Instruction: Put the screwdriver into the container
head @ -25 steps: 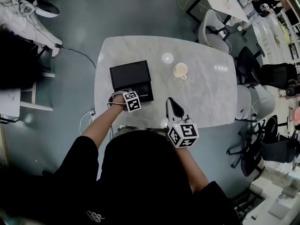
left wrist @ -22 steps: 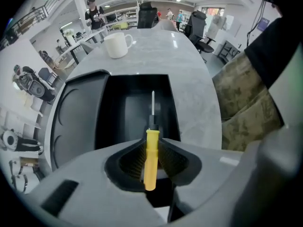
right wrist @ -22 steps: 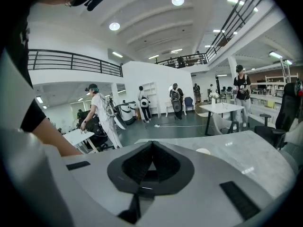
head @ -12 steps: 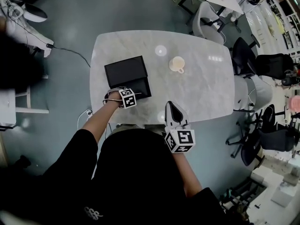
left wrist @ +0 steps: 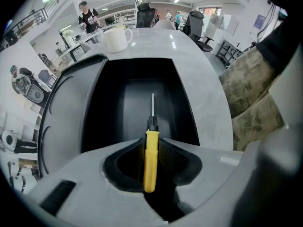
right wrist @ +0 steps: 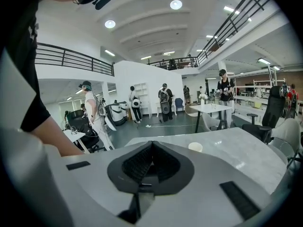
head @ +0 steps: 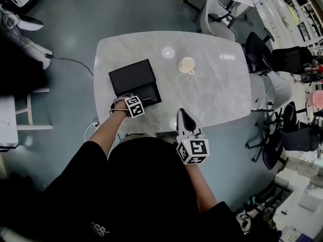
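My left gripper (left wrist: 151, 144) is shut on the yellow handle of the screwdriver (left wrist: 150, 160). Its thin metal shaft points forward over the black container's hollow (left wrist: 123, 112). In the head view the left gripper (head: 132, 106) sits at the near edge of the container (head: 132, 77), on the left part of the marble table. My right gripper (head: 183, 116) hovers at the table's near edge, to the right of the container, with its jaws together and nothing in them. In the right gripper view the pads (right wrist: 142, 162) meet in the middle.
A cream mug (head: 186, 65) stands on the pale table (head: 217, 95) beyond and to the right of the container, also visible as the mug (left wrist: 116, 39) and the mug (right wrist: 194, 147). Office chairs (head: 282, 64) crowd the table's right side. A cable (head: 70, 59) runs on the floor at the left.
The head view has shifted a little. Both grippers keep about the same places relative to the table and the container, with the screwdriver still held.
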Motion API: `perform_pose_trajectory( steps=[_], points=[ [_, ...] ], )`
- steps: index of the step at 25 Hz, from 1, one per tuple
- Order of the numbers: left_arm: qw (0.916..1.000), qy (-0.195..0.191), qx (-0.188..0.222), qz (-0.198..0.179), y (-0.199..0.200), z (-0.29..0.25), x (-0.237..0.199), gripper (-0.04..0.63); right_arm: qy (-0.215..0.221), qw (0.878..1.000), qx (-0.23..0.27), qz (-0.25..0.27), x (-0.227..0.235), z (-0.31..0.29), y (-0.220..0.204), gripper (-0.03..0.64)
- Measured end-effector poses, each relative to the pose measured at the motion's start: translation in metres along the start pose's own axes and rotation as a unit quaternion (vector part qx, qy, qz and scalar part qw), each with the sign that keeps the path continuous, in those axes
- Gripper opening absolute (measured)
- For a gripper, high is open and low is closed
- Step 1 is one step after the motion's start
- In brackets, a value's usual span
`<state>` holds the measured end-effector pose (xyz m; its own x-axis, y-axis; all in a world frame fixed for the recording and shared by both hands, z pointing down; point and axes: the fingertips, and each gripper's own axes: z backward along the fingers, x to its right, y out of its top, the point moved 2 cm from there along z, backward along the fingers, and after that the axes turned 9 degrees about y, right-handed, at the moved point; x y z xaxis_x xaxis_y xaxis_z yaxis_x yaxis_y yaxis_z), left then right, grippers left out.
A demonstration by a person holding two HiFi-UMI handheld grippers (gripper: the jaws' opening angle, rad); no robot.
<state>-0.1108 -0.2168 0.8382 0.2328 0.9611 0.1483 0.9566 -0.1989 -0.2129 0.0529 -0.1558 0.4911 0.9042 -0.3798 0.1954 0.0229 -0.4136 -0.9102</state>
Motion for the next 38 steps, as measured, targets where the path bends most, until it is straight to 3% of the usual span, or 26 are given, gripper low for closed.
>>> perform_pose_trajectory(
  steps=[6, 12, 17, 20, 25, 29, 32, 36, 38],
  points=[
    [0.9996, 0.001, 0.022, 0.017, 0.000, 0.010, 0.000, 0.130, 0.001, 1.000, -0.002, -0.004, -0.005, 0.001, -0.002, 0.008],
    [0.9961, 0.004, 0.056, 0.068, 0.003, 0.029, -0.001, 0.133, 0.024, 1.000, -0.001, 0.002, -0.020, -0.007, 0.000, 0.008],
    [0.9891, 0.013, 0.091, 0.115, 0.004, 0.052, -0.010, 0.133, 0.049, 0.999, -0.004, 0.004, -0.034, -0.020, -0.002, 0.008],
    [0.9804, 0.019, 0.127, 0.150, 0.003, 0.075, -0.015, 0.133, 0.064, 0.998, -0.005, 0.007, -0.045, -0.027, -0.003, 0.008],
    [0.9400, 0.025, 0.214, 0.264, -0.002, 0.138, -0.017, 0.133, 0.083, 0.996, -0.004, 0.014, -0.055, -0.031, -0.003, 0.008],
    [0.9054, 0.046, 0.279, 0.316, -0.015, 0.193, -0.011, 0.133, 0.083, 0.996, -0.002, 0.015, -0.062, -0.037, -0.003, 0.008],
    [0.8659, 0.062, 0.343, 0.359, -0.022, 0.241, -0.006, 0.122, 0.090, 0.996, -0.002, 0.023, -0.071, -0.041, -0.003, 0.008],
    [0.8061, 0.098, 0.415, 0.410, -0.030, 0.296, 0.000, 0.070, 0.103, 0.994, -0.003, 0.027, -0.078, -0.045, -0.005, 0.008],
    [0.7823, 0.120, 0.433, 0.431, -0.028, 0.315, 0.003, 0.047, 0.107, 0.994, -0.001, 0.028, -0.075, -0.045, -0.003, 0.008]
  ],
)
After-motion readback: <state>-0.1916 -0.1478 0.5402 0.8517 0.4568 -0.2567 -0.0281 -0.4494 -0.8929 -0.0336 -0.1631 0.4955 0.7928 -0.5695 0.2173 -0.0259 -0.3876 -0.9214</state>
